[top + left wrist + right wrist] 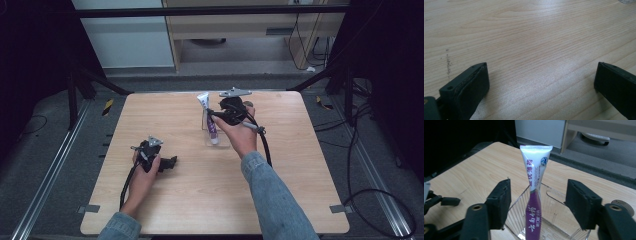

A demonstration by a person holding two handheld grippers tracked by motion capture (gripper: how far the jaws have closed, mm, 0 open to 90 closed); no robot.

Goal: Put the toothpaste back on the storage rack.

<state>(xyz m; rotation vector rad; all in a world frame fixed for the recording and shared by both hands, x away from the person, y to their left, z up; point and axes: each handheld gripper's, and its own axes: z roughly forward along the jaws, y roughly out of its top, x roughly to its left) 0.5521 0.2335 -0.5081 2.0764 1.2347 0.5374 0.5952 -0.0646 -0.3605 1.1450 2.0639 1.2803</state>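
Note:
A white and purple toothpaste tube (207, 116) stands upright, crimped end up, in a clear plastic container (223, 143) at the middle back of the wooden table (300, 165). My right gripper (213, 114) is at the tube from the right. In the right gripper view the tube (535, 167) rises between the jaws of the right gripper (537, 195), which stands open with a gap on each side; the container (554, 202) sits below. My left gripper (169, 163) rests low at the front left. Its own view shows the left gripper (541, 82) open over bare wood.
The table's front and right parts are bare wood. Metal rails (50, 170) run along both sides of the table, and cables (380, 195) lie on the floor at the right. A wooden cabinet (240, 25) stands beyond the far edge.

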